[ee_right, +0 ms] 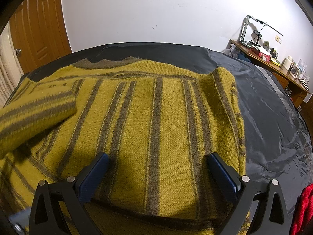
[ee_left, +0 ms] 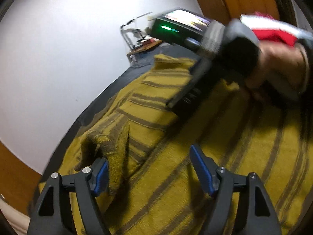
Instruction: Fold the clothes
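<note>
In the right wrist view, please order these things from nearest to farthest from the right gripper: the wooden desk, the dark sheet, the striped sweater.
1. Striped sweater: directly under the right gripper, between its open fingers.
2. Dark sheet: beyond the sweater, to the right.
3. Wooden desk: far right, against the wall.

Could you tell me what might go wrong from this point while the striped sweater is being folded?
1. The sleeve stands bunched beside the open left gripper, not flat; it may slump back and undo the fold.
2. The right gripper is open over the sweater without gripping it, so the body could shift on the slippery-looking dark sheet.
3. The other sleeve lies loosely across the body and may crease under later folds.
</note>
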`<state>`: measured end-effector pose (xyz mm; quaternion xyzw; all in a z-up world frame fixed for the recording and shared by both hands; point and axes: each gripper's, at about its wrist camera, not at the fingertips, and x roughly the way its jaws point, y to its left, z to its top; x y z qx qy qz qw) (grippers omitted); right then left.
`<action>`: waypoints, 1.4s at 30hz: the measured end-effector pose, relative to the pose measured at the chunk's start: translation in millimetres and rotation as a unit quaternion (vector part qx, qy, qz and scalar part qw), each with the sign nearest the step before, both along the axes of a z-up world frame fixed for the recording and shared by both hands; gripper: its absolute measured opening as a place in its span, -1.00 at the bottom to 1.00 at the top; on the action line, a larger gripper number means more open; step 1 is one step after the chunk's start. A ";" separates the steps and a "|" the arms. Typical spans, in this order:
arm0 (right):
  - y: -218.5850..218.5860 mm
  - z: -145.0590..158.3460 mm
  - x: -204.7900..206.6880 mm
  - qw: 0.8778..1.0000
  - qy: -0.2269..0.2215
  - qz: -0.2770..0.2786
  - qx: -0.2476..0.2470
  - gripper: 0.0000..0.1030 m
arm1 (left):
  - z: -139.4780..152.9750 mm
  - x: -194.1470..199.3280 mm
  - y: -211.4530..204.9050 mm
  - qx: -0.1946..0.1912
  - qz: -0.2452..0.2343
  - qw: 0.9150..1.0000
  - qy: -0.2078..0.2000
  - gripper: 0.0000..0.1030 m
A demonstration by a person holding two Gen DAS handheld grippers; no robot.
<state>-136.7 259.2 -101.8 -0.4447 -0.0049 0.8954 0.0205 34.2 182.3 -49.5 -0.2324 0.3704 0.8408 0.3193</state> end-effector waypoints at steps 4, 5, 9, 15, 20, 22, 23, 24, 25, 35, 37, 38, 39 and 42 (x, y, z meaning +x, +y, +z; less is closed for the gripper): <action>0.0 0.1 0.0 1.000 0.000 0.000 0.000 0.99 | -5.2 9.8 5.9 -0.010 -0.008 1.000 0.010 0.53; 0.2 0.1 0.1 1.000 0.000 0.000 0.000 0.99 | -3.7 9.7 6.5 -0.006 -0.006 1.000 0.008 0.53; 0.8 0.7 0.4 1.000 0.001 -0.001 -0.002 0.99 | -3.8 3.0 12.4 -0.005 0.015 1.000 -0.006 0.55; 3.3 2.2 0.9 1.000 0.004 -0.002 -0.011 0.99 | -3.2 16.0 9.7 -0.005 -0.004 0.999 -0.042 0.55; 1.4 2.1 0.5 1.000 0.002 -0.003 -0.003 0.99 | 14.1 31.5 -0.3 0.040 -0.037 0.994 -0.098 0.61; 3.5 3.3 1.6 1.000 0.005 -0.004 -0.008 0.99 | 11.3 36.2 0.8 0.028 -0.033 0.995 -0.086 0.63; 4.2 4.9 3.7 1.000 0.009 -0.008 -0.008 0.99 | 6.4 37.2 2.0 0.017 -0.026 0.996 -0.079 0.63; 5.5 8.3 7.6 1.000 0.017 -0.017 -0.007 0.99 | 0.9 38.2 2.4 0.007 -0.019 0.997 -0.076 0.63; 6.4 12.0 11.3 0.999 0.026 -0.023 -0.009 0.99 | -1.7 40.7 1.4 0.005 -0.018 0.997 -0.076 0.63; 9.0 46.6 42.5 0.994 0.063 -0.001 -0.086 0.99 | 0.5 91.5 6.8 -0.008 -0.099 0.994 -0.039 0.64; 9.7 46.4 46.0 0.992 0.059 0.010 -0.114 0.99 | -1.0 98.0 12.3 -0.016 -0.113 0.993 -0.032 0.64; 10.0 46.2 47.6 0.990 0.057 0.016 -0.129 0.99 | -1.2 98.2 13.3 -0.017 -0.116 0.993 -0.031 0.63; 9.5 46.0 49.7 0.989 0.056 0.020 -0.138 0.99 | -1.0 96.0 12.5 -0.016 -0.117 0.992 -0.033 0.63; 7.5 45.2 53.8 0.987 0.054 0.032 -0.151 0.99 | -0.4 89.2 10.3 -0.013 -0.119 0.992 -0.041 0.64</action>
